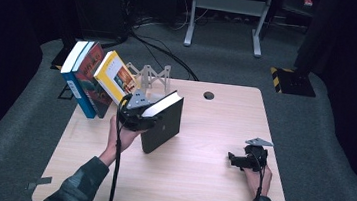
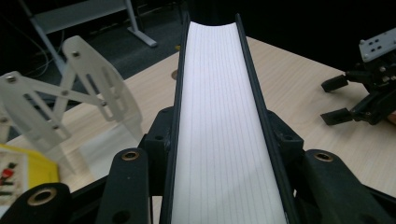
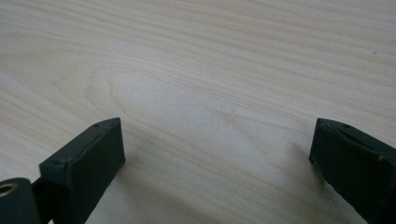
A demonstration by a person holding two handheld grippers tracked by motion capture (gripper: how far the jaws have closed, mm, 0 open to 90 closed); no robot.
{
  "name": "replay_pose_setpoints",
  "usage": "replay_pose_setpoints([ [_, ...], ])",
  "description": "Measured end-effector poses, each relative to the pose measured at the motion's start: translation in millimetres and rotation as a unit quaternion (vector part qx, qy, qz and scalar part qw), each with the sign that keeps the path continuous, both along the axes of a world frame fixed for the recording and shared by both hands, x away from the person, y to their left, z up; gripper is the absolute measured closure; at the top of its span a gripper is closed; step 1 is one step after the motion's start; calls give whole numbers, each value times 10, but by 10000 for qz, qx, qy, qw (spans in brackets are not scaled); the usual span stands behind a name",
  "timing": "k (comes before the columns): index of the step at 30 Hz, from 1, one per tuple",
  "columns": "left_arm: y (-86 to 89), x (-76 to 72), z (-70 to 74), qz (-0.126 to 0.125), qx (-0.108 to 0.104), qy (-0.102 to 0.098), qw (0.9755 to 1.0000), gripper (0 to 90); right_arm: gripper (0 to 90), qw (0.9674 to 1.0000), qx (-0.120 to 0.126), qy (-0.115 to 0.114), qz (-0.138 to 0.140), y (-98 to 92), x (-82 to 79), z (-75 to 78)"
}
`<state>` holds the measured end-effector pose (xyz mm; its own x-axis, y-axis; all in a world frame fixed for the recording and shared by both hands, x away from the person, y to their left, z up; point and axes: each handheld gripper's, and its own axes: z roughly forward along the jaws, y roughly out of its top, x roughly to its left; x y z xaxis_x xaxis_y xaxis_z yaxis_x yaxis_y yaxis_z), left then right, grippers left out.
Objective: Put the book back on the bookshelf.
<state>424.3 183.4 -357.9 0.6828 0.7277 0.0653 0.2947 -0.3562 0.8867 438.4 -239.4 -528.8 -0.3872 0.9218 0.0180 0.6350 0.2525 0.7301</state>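
Black book (image 1: 164, 124) stands tilted on the table (image 1: 198, 183), clamped in left claw (image 1: 137, 119)

A fixed camera looked down and forward over the pale wooden table (image 1: 208, 184). The left gripper's (image 2: 224, 154) camera sat close above the black hardcover book (image 2: 219, 116) between its fingers; the right gripper's (image 3: 217, 154) neared bare tabletop, shared by all three.

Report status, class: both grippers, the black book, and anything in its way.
Left gripper shut on thick black hardcover book, tilted on the table. Right gripper open, nothing between fingers. White folding book rack and three leaning books close behind.
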Motion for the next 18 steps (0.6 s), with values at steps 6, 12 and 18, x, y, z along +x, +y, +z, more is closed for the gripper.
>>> replay_pose_setpoints([
  [6,223,23,86,436,-127,33,9990,542,27,10000,-38,13,-46,13,-3,-1],
  [12,374,49,165,893,-344,58,9954,542,27,10000,-68,37,-39,17,-3,0],
  [18,454,119,188,1357,-362,99,9900,541,26,10000,-67,34,-43,18,-2,-1],
])
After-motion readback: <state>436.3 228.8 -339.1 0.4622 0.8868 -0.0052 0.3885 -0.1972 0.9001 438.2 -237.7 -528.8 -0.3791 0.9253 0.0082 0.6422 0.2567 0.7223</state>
